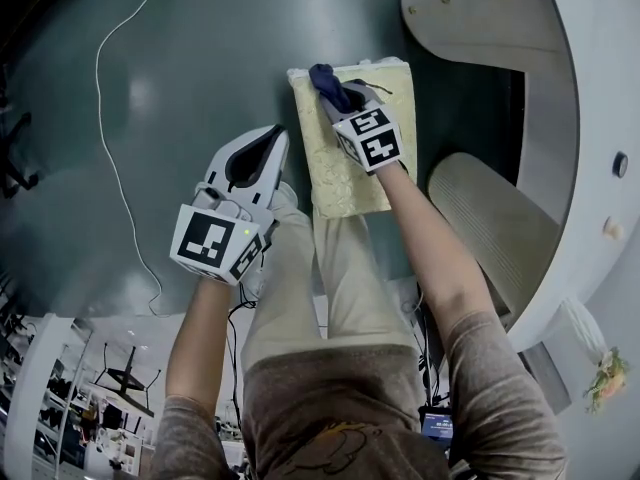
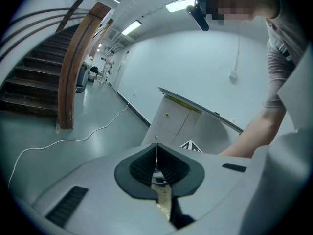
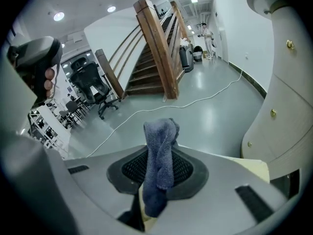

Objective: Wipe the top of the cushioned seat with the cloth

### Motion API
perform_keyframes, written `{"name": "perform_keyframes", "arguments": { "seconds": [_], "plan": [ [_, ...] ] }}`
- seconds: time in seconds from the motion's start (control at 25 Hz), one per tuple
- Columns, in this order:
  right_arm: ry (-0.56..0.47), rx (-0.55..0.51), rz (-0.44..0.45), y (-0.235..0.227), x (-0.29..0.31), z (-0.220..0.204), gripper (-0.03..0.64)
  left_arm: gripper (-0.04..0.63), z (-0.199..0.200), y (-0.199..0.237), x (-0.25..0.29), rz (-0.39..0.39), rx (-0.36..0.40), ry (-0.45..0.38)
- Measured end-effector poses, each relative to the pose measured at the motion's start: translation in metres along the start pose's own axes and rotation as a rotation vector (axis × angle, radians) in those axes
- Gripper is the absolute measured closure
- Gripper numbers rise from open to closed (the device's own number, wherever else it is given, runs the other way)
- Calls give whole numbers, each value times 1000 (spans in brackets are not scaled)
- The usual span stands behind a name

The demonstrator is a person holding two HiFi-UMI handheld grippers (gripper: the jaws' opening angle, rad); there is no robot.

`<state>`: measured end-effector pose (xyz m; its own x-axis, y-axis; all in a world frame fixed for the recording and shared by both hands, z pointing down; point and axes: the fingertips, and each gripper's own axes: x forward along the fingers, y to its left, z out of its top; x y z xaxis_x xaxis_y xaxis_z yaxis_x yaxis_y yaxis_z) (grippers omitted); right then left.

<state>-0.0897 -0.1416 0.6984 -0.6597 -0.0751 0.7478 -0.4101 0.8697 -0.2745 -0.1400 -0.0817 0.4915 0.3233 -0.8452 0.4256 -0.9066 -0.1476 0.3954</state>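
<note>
Closest in the head view was the person's shirt; beyond it, the right gripper held a blue cloth at the far left corner of the yellowish cushioned seat, while the left gripper hung just left of the seat, over the grey floor. Left gripper view showed its jaws closed together, nothing between them. Right gripper view showed its jaws clamped on the cloth, which stuck up past their tips
</note>
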Motion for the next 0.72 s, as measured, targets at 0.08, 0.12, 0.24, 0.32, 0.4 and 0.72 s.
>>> {"name": "perform_keyframes", "arguments": {
  "seconds": [0.08,0.12,0.24,0.32,0.4,0.72],
  "plan": [
    [-2,-2,22,11,4,1,528,575,-1,2,-1,3,-1,-2],
    [-2,-5,36,17,6,2,529,575,-1,3,-2,5,-2,-3],
    [0,-14,92,38,10,1,529,575,-3,5,-6,9,-10,-6],
    [-4,-29,129,53,10,0,529,575,-4,5,-8,9,-13,-8],
    [-14,-51,158,65,7,2,528,575,-5,5,-10,8,-12,-10],
    [-87,-66,164,76,-28,12,528,577,-6,-4,-13,-9,-4,-12]
  ]
}}
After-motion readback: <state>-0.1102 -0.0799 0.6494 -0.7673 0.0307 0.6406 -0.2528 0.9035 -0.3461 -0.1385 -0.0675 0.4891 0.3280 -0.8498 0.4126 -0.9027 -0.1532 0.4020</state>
